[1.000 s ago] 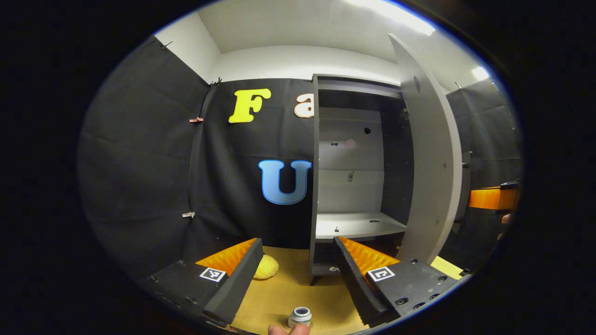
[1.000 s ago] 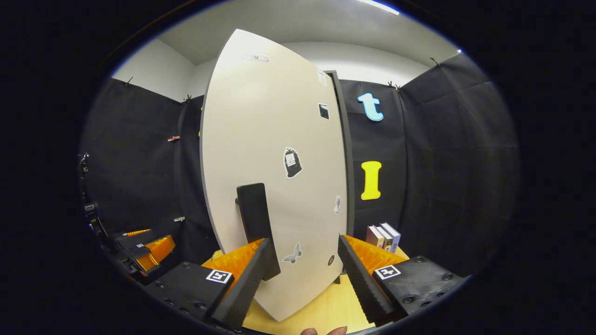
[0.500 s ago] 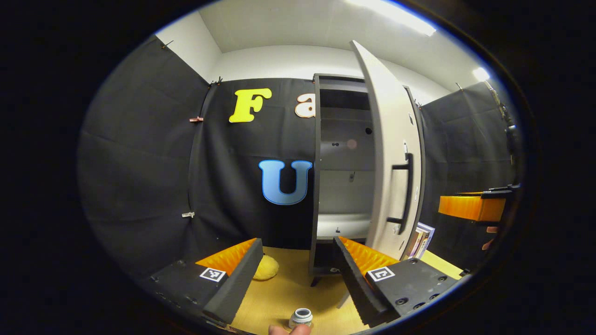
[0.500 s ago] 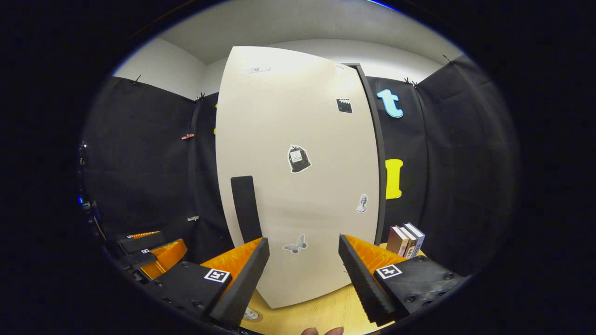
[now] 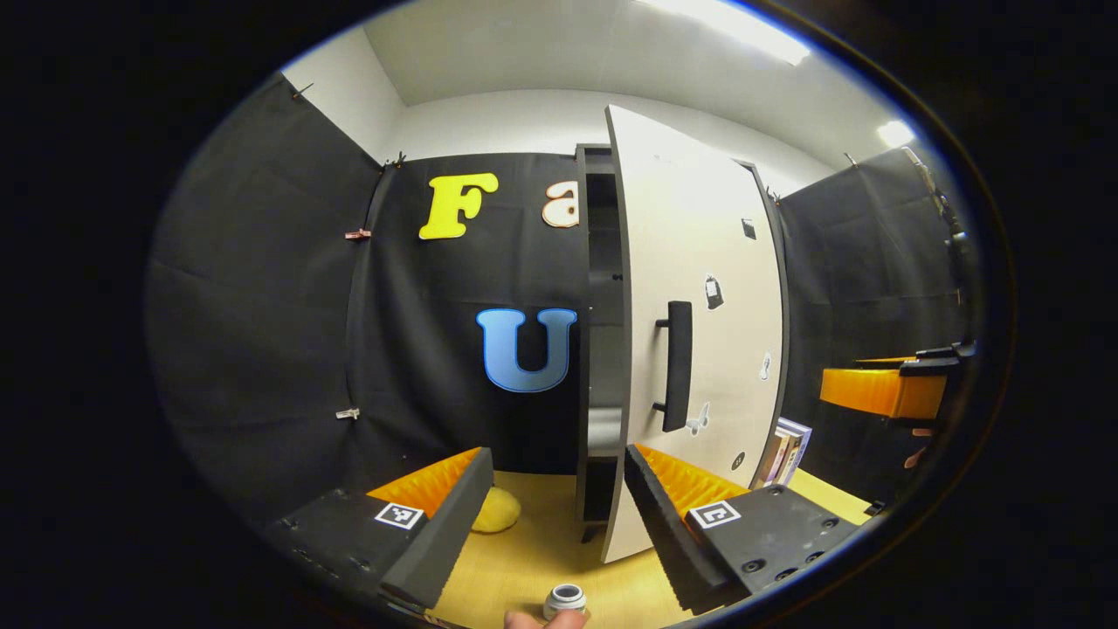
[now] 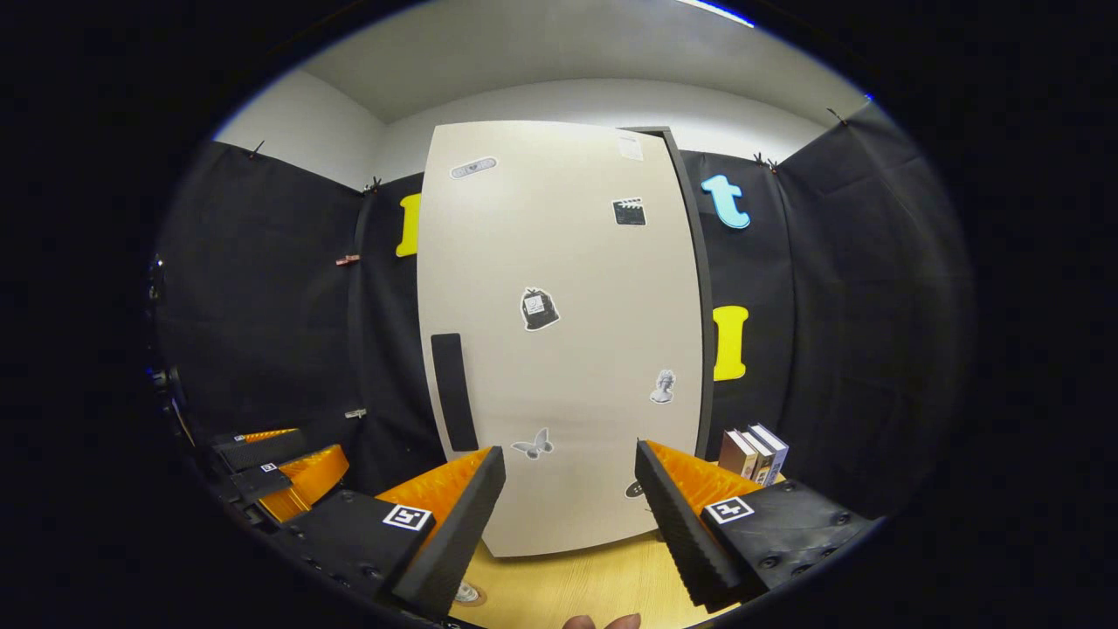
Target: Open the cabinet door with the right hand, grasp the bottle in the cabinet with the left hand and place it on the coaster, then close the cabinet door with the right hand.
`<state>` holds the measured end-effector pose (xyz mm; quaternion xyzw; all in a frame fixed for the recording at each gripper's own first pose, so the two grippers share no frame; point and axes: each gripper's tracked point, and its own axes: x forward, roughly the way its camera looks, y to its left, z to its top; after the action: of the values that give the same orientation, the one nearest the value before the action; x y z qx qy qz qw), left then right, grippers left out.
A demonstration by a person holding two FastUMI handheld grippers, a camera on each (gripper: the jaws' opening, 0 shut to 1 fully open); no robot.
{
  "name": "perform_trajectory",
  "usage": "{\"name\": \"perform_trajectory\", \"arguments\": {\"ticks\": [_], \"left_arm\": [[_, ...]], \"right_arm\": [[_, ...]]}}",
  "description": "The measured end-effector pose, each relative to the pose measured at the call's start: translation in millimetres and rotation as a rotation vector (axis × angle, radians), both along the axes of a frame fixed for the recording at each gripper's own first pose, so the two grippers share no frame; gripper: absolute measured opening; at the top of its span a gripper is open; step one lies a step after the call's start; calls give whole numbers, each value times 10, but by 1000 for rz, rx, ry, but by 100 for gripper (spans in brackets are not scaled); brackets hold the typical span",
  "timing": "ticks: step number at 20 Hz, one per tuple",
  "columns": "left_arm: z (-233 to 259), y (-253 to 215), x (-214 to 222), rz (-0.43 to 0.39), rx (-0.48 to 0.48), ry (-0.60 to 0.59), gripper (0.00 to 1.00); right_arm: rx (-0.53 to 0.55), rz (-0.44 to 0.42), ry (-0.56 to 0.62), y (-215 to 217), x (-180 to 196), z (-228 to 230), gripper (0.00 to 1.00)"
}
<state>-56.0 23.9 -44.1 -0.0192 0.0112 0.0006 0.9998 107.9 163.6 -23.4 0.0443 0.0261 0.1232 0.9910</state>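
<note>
In front of you, the cabinet door (image 6: 559, 332) had swung nearly shut since a second earlier, leaving your right gripper (image 6: 566, 515) and left gripper (image 5: 550, 515) both spread and empty.

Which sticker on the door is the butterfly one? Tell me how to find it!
Find the tall pale cabinet door and its black handle near the left edge. Just right of the handle's bottom end, low on the door, sits the butterfly sticker. It is the only sticker with two spread wings; the others look like a bag, a clapperboard and a small statue head.
</note>
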Motion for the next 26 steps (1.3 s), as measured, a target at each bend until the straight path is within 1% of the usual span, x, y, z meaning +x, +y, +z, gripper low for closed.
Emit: {"name": "perform_trajectory", "arguments": {"ticks": [5,7,8,9,13,21,26], "left_arm": [[12,-51,23,-21,4,1,95],[22,-54,53,-26,6,1,94],[18,-72,47,-27,8,0,92],[28,-83,50,-30,9,0,95],[54,-149,55,-42,13,-7,94],[94,-239,78,-42,25,-21,95],[75,-304,77,-44,28,-15,94]], "right_arm": [[-27,-25,-13,-96,-6,3,97],[-30,-38,-16,-127,11,4,97],[-28,-44,-18,-134,22,10,97],[-27,-51,-19,-142,35,4,97],[-33,-80,-19,-202,35,-3,97],[-60,-131,-15,-330,33,-52,97],[-62,-140,-10,-356,15,-73,97]]}}
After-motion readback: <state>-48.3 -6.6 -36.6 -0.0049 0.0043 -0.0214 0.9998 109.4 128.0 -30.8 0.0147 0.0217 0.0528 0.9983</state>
